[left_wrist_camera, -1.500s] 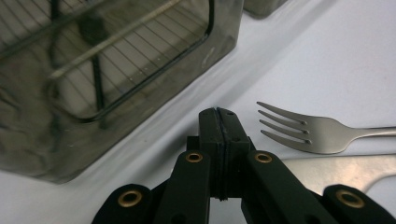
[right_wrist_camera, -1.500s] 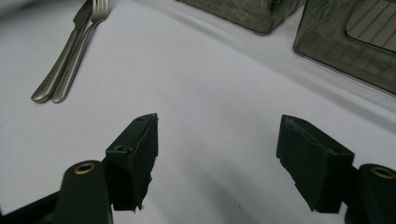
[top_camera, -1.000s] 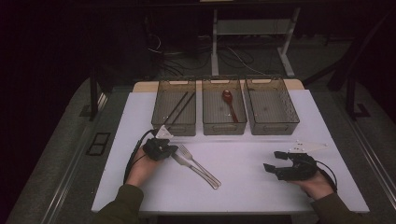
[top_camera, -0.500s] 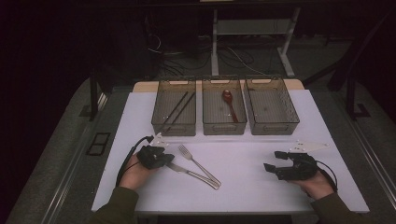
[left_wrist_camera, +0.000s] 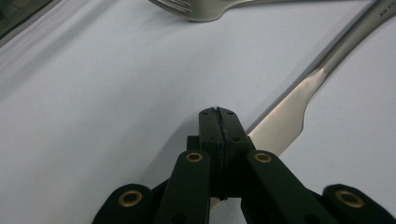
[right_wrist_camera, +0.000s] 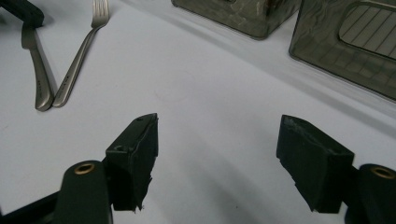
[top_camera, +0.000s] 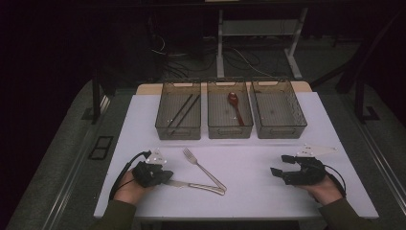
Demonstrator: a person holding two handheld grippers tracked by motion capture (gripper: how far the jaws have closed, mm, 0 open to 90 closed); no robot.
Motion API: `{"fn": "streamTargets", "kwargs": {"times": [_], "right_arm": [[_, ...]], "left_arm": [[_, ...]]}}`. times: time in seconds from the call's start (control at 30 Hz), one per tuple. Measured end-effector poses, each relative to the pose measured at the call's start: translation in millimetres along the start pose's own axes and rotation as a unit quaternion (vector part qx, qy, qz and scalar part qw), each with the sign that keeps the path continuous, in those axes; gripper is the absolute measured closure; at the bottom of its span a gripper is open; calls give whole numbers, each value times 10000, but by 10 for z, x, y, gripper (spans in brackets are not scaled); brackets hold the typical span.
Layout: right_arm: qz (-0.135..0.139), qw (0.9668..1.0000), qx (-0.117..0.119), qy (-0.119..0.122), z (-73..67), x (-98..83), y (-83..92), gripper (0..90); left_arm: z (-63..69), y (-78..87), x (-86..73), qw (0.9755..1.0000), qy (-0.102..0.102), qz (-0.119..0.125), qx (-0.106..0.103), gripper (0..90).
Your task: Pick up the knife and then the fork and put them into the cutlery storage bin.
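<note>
Sliding my left gripper [top_camera: 160, 176] back toward the table's near left over the last second, I now have it over the blade of the knife [top_camera: 196, 185], away from the fork [top_camera: 203, 167] it sat beside. Its jaws are pressed together with nothing between them, so I judge a pickup hasn't begun. The left gripper view shows the closed tips [left_wrist_camera: 218, 122] just above the blade, hidden from the high view. My right gripper [top_camera: 282, 165] rests on the table's right side, jaws apart and empty. The right gripper view shows knife and fork handles touching at their ends
</note>
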State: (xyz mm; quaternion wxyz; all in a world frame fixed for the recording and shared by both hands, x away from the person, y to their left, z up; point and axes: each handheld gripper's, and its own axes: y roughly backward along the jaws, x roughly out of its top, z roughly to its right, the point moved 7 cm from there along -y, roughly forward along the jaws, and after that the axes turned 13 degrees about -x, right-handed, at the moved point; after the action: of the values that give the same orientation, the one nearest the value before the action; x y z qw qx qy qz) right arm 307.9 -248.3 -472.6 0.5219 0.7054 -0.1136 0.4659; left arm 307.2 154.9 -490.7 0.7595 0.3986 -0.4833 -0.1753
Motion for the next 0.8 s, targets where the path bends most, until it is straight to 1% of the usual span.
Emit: {"fn": "streamTargets", "kwargs": {"times": [0.03,0.07,0.1,0.17,0.23,0.27,0.3,0.33,0.37,0.4,0.47,0.53,0.6,0.7,0.8], "right_arm": [[1,10000,0,6,1,1,-2,295],[-11,10000,1,-1,-1,1,-2,295],[-10,10000,1,1,-3,1,-2,296],[4,10000,15,23,-8,3,1,295],[2,10000,16,14,-6,5,1,296],[-4,10000,9,2,-4,5,-1,295],[-8,10000,5,0,-4,4,-2,295],[-4,10000,6,12,-4,3,-3,295],[-7,10000,8,16,-7,3,-3,295],[-9,10000,10,16,-9,3,-4,295],[-15,10000,12,1,-14,3,-2,295],[1,10000,16,14,-14,6,-3,295],[3,10000,16,15,-11,6,-3,296],[-6,10000,19,10,-9,4,-3,295],[-11,10000,29,-6,-9,5,-1,295]], "left_arm": [[-2,0,5,10000,-60,8,13,890],[1,-5,14,10000,-75,40,11,845],[2,0,26,9999,-147,51,17,825],[40,10,81,9994,-290,200,-44,784],[117,25,165,9973,-545,459,-192,745],[164,24,205,9962,-603,557,-281,728],[204,20,244,9948,-740,606,-357,718],[258,0,281,9934,-794,688,-450,707],[299,-19,308,9921,-897,694,-528,699],[343,-52,333,9910,-938,731,-622,686],[411,-116,365,9885,-1072,691,-809,679],[456,-186,391,9869,-1136,647,-945,678],[470,-251,407,9855,-1208,556,-1051,686],[470,-336,406,9842,-1270,414,-1165,687],[457,-399,385,9835,-1291,287,-1233,705]]}}
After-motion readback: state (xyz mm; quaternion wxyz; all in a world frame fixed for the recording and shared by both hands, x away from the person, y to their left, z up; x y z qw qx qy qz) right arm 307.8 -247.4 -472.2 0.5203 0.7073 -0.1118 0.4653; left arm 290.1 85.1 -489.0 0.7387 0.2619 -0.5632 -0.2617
